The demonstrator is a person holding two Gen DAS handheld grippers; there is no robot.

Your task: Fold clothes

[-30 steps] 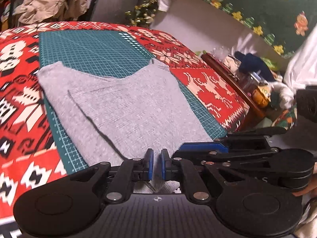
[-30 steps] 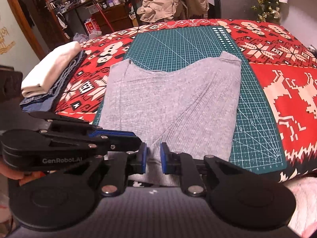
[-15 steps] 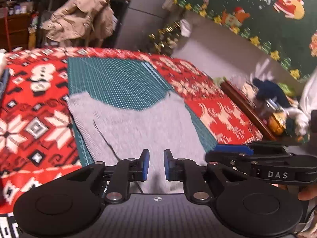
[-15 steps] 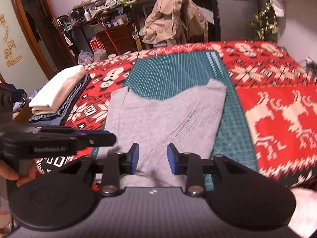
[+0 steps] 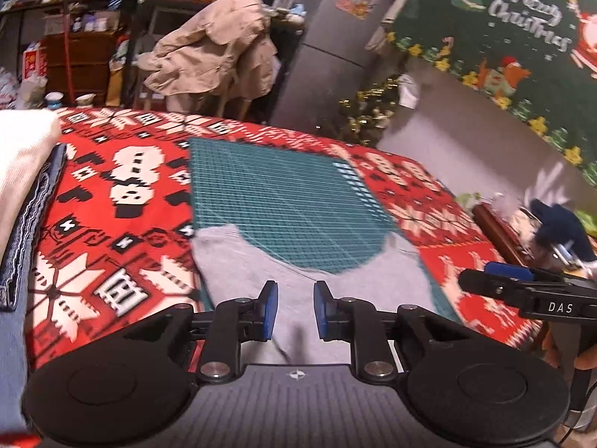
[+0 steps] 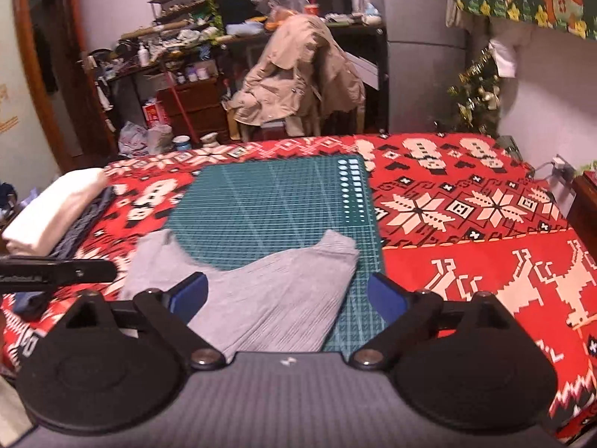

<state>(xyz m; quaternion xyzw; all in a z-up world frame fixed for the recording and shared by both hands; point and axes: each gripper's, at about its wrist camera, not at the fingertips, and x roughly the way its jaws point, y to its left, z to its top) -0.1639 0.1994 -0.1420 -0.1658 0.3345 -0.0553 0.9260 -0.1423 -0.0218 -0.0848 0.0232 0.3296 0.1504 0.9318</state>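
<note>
Left wrist view shows the left gripper (image 5: 291, 310) above the near part of a grey garment (image 5: 358, 280), and its jaws are opening; the blue pads stand a little apart and no cloth is pinched between them, the fabric only lies flat below. Right wrist view shows the right gripper (image 6: 288, 298) with its jaws opening too, already spread wide, and they grasp nothing; the grey garment (image 6: 276, 291) is seen in the gap, but it lies on the surface underneath. So both tools are released.

The grey garment is folded and rests on the near part of a green cutting mat (image 6: 276, 194), with its left edge reaching over onto the red patterned blanket (image 6: 466, 224) that covers the bed. Its far edge has a curved dip between two raised corners. At the left edge of the blanket there is a stack of folded clothes (image 6: 52, 216), a white piece on top of dark blue ones, well apart from the grey garment. Behind the bed a beige coat (image 6: 302, 71) hangs over a chair
</note>
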